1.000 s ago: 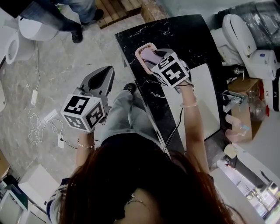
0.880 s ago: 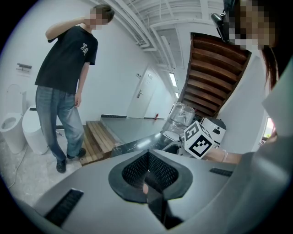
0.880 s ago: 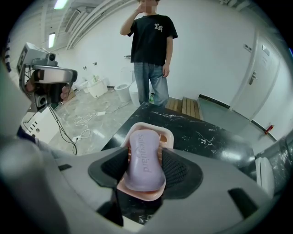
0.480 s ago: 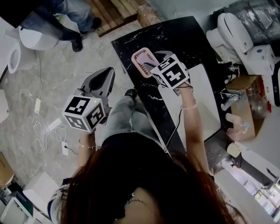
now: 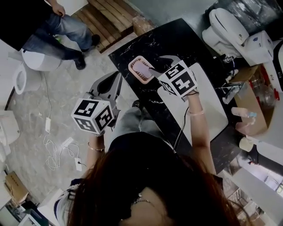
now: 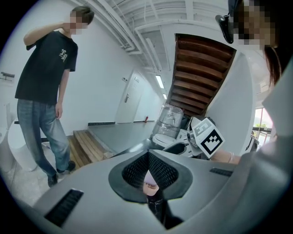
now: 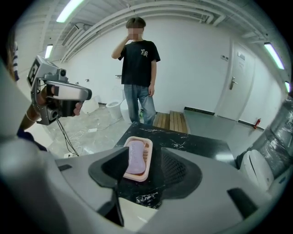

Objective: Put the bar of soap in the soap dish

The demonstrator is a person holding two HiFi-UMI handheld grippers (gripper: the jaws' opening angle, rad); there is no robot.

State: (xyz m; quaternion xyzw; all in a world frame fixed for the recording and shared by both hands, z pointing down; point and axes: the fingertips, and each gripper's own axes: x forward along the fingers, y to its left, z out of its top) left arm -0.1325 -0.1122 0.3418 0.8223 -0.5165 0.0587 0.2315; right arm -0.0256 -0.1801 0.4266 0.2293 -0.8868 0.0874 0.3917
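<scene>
The lilac bar of soap (image 5: 142, 67) lies in the pink soap dish (image 5: 134, 73) on the black marble counter (image 5: 177, 39). My right gripper (image 5: 161, 65) stands open just right of the dish, touching neither dish nor soap. In the right gripper view the soap (image 7: 136, 156) rests in the dish (image 7: 146, 161) just beyond the open right gripper (image 7: 145, 172), nothing between its fingers. My left gripper (image 5: 116, 80) is held off the counter's left edge, over the floor, shut and empty. In the left gripper view the left gripper (image 6: 149, 176) has its pads meeting.
A white basin (image 5: 208, 106) is set in the counter under my right arm, with a tap (image 5: 232, 92) at its right. A toilet (image 5: 225, 26) stands behind. A person (image 5: 57, 22) stands on the floor at far left, near wooden steps (image 5: 110, 13).
My right gripper has drawn back a little to the right of the dish, leaving the soap lying in it. The left gripper has risen slightly. The head view has shifted.
</scene>
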